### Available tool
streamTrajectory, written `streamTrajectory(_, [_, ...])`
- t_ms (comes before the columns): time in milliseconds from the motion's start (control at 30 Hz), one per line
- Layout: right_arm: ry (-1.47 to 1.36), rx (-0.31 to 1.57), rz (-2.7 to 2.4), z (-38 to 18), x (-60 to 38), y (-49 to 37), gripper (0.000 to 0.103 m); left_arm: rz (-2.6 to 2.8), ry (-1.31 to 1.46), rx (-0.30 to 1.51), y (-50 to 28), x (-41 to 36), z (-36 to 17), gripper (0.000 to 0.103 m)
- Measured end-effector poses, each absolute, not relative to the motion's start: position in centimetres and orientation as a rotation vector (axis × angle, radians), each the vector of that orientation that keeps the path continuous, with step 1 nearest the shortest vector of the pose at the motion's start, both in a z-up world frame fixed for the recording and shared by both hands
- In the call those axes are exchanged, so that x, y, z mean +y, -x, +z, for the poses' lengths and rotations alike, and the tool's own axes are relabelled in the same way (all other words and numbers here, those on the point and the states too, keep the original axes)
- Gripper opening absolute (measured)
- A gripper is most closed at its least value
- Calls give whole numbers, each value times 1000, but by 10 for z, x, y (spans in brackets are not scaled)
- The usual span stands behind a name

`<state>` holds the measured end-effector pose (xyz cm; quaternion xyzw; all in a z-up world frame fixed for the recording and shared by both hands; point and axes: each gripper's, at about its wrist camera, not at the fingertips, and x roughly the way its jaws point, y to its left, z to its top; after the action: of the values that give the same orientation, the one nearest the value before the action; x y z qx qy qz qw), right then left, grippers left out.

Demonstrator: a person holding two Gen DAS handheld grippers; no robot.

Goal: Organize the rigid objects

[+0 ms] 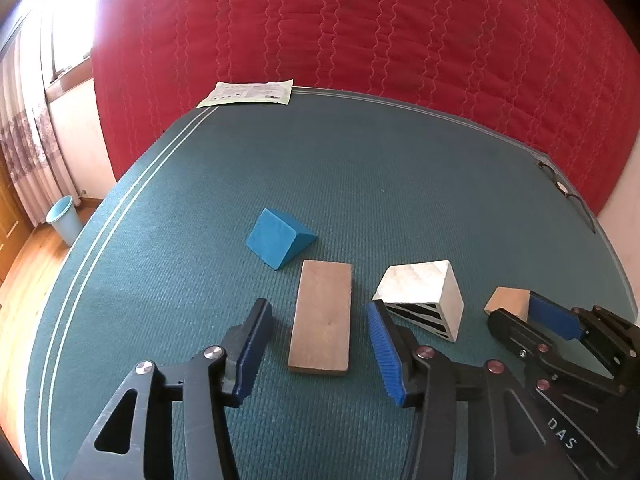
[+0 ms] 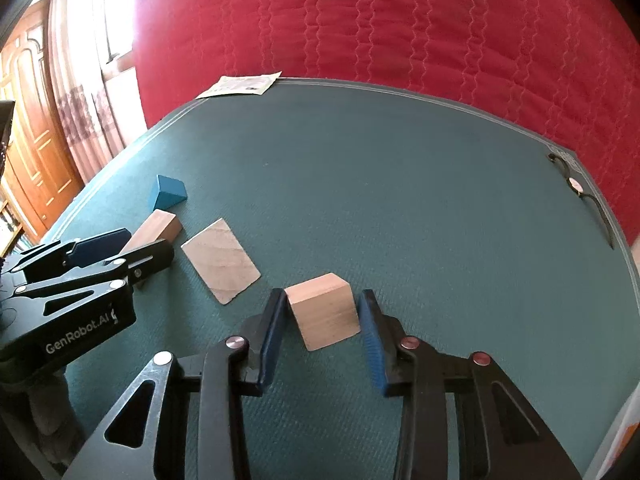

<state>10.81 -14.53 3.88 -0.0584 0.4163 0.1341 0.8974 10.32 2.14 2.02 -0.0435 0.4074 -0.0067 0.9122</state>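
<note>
Item: teal ribbed mat (image 1: 360,184) laid over the worktop, with a red quilted cover behind it. It serves as the sorting ground; the blocks sit in a loose row along its near part, apparently so each can be reached from the front.

Item: flat rectangular brown wooden plank (image 1: 322,318). Lies flat on the mat between the blue pads of the left gripper (image 1: 320,344), long side pointing away. The jaws stand partly open, clear of both long edges; nothing is held. Judged: set down or about to be taken.

Item: pale wooden cube (image 2: 323,310). Rests on the mat between the pads of the right gripper (image 2: 323,320). The jaws are nearly closed onto it, the left pad at its corner, the right pad close to its far side; firm pressing cannot be told. The cube sits skewed to the pads, so a squeeze may twist it.

Item: blue wedge-shaped block (image 1: 278,240), just beyond the plank, apart from it.

Item: white wedge block with black stripes on one face (image 1: 420,298), between plank and cube.

Item: printed paper sheet (image 1: 250,94) at the far mat edge; black-framed spectacles (image 1: 568,196) at the right edge. Both well apart from the blocks.
</note>
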Motion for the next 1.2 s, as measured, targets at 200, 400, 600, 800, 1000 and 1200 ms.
streamTrajectory(200, [95,864,288,39,-150,-102,38,-9,84,840,-103,21,21,48])
streamTrajectory(400, [52,859,291,40,-158,-83,38,-13,92,833,-99,23,21,29])
streamTrajectory(600, [40,846,285,42,-164,-65,38,1,80,820,-96,21,23,29])
streamTrajectory(800, [18,839,273,45,-174,-49,38,-5,59,795,-91,16,25,29])
streamTrajectory(1000, [-10,828,261,51,-187,-34,36,-18,28,756,-82,7,32,29])
streamTrajectory(1200, [-5,834,274,51,-189,-26,36,-31,14,744,-79,2,34,29])
